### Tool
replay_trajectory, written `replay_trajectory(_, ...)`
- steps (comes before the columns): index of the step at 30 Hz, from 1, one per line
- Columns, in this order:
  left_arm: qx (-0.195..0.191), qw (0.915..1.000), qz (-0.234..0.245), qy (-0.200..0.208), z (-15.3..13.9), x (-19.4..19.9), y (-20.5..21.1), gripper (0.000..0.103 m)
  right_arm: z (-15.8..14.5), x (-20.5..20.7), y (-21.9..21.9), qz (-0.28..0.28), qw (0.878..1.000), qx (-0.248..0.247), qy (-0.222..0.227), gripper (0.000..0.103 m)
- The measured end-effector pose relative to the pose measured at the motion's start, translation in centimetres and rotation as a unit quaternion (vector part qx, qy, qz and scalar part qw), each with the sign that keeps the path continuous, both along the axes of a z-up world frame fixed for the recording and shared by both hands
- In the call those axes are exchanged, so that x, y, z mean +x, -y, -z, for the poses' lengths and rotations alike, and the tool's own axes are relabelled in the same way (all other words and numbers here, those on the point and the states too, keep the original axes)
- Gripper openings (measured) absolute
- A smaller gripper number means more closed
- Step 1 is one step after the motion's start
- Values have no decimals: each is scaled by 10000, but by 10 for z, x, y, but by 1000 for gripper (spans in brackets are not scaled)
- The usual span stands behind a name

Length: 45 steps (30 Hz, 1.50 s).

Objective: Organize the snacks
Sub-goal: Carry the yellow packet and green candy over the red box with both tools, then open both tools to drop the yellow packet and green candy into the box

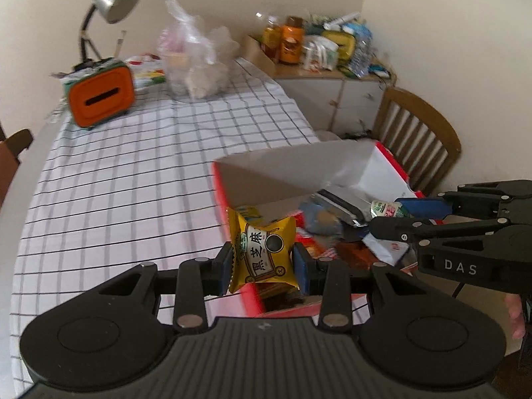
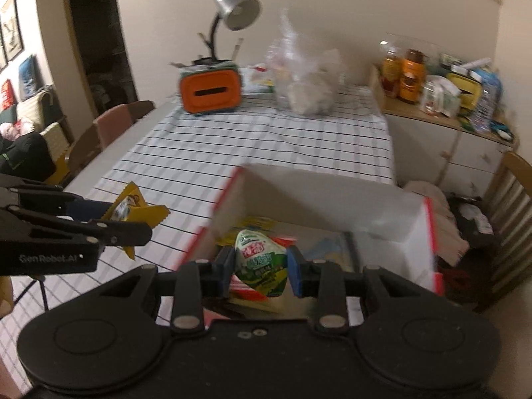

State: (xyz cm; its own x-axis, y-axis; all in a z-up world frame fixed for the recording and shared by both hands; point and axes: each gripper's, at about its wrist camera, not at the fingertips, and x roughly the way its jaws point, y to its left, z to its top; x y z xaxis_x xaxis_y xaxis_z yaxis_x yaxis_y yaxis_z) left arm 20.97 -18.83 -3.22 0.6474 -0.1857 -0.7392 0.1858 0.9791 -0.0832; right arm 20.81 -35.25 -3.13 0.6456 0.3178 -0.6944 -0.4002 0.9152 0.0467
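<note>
Over the checked tablecloth (image 1: 133, 173) and red-edged cardboard box (image 2: 326, 196), our left gripper (image 1: 262, 262) pinches a glossy yellow crimped-edge snack packet (image 1: 262, 252) while our right gripper (image 2: 261, 262) clamps a puffy green-and-white pouch (image 2: 261, 262).

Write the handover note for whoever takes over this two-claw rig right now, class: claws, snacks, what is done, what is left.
Left claw: shut on the yellow snack packet, held above the checked tablecloth by the box's corner.
Right claw: shut on the green-and-white snack packet, held over the open red-and-white box.
Box: more packets inside.
Done: two packets gripped.
Left: put both down, then sort the rest.
</note>
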Motion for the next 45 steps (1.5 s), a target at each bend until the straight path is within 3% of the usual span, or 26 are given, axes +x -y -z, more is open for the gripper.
replay_trajectory(9, 329, 9986, 243, -321, 26, 42, 57, 36, 31, 27, 48, 305, 9990, -241, -239, 32)
replay_trajectory(18, 486, 9953, 276, -793, 55, 83, 88, 36, 60, 48, 51, 150, 9970, -588, -488, 32)
replay_trajectory(28, 876, 9912, 362, -924, 70, 94, 105, 36, 79, 60, 46, -90, 9939, -848, -701, 32)
replay_trajectory(34, 923, 9913, 342, -876, 70, 92, 105, 37, 80, 61, 51, -110, 9940, -744, -789, 33)
replay_trajectory(45, 596, 9966, 168, -553, 45, 71, 93, 63, 52, 47, 64, -223, 9975, -309, -598, 36)
